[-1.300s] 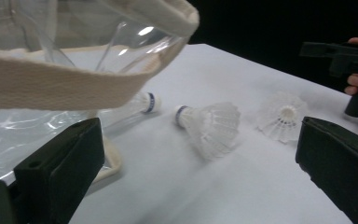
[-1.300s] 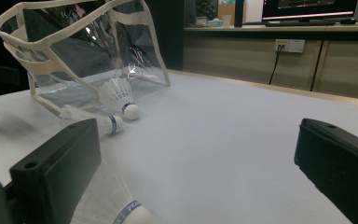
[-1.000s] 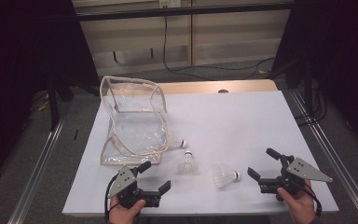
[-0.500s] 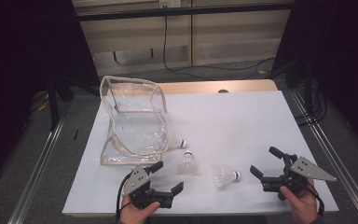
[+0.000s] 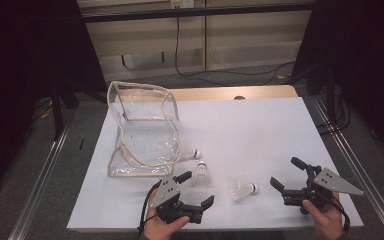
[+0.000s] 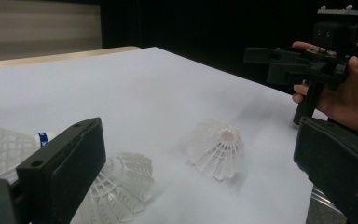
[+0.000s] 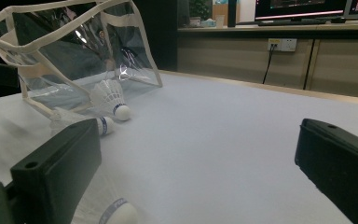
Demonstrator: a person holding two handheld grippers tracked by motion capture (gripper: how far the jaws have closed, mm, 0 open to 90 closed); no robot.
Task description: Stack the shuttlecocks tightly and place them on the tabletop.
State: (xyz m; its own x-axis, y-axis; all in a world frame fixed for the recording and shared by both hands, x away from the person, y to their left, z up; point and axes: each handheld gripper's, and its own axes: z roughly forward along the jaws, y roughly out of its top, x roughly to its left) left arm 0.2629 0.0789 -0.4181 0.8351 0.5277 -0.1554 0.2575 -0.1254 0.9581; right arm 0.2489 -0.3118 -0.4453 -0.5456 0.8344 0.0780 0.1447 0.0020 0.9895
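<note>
The left tool [image 5: 196,190] has swung toward the middle shuttlecock [image 5: 201,174], jaws apart.

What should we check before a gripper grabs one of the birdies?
1. Left gripper open: ok, jaws spread wide.
2. Right gripper open: ok.
3. Both grippers empty: ok.
4. Shuttlecocks on the table: ok, near shuttlecock lies between the grippers, middle shuttlecock sits by the left gripper, far shuttlecock lies against the bag.
5. Clear bag mouth open for dropping in: cannot tell.
</note>
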